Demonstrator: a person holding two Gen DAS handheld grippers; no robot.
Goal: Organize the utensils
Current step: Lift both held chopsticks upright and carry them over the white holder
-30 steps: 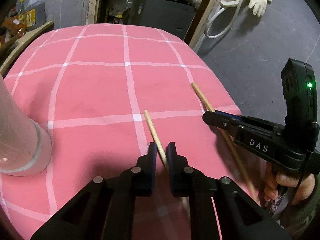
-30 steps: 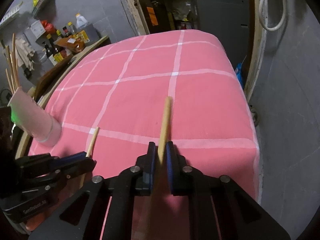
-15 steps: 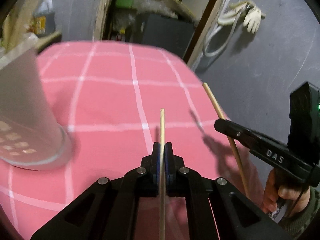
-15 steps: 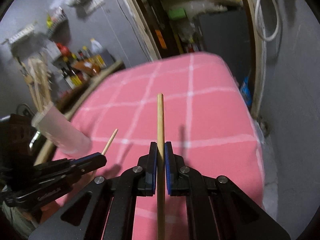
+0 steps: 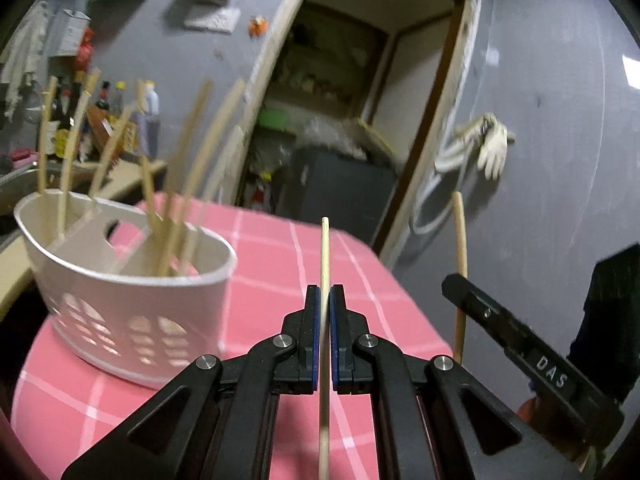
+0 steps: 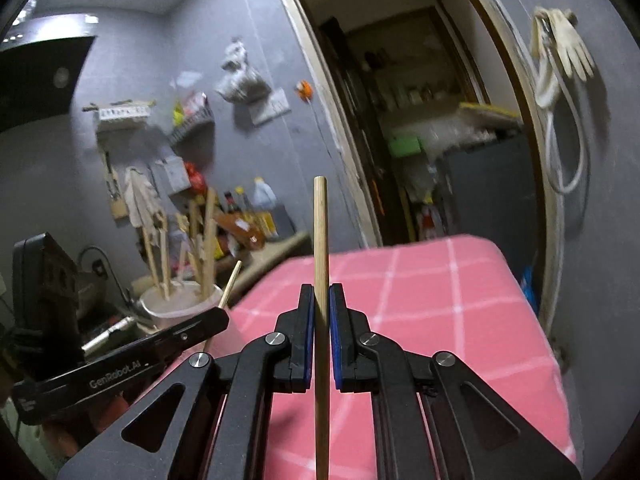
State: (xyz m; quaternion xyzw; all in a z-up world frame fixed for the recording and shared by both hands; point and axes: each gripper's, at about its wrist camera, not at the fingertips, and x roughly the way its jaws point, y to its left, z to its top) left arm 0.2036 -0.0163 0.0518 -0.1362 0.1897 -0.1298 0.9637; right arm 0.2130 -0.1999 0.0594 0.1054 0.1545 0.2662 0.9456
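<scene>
My left gripper [image 5: 324,300] is shut on a thin wooden chopstick [image 5: 324,248] that stands upright between its blue pads. My right gripper [image 6: 321,298] is shut on a thicker wooden chopstick [image 6: 321,232], also upright. Both are lifted above the pink checked table [image 5: 280,280]. A white perforated utensil holder [image 5: 120,300] stands on the table to the left of my left gripper, with several wooden chopsticks [image 5: 188,184] leaning in it. In the left wrist view the right gripper [image 5: 456,284] shows at the right with its chopstick [image 5: 459,240]. The right wrist view has the left gripper [image 6: 218,318] at its left.
A grey wall and an open doorway [image 5: 360,120] with a dark cabinet lie behind the table. A white glove and hose [image 5: 492,148] hang on the wall. Bottles [image 6: 256,208] crowd a counter at the far left. The table's right edge [image 6: 528,320] drops near the door frame.
Both grippers have closed on their chopsticks, lifted them off the cloth and tipped upward, so the chopsticks now stand upright. The utensil holder has come into fuller view.
</scene>
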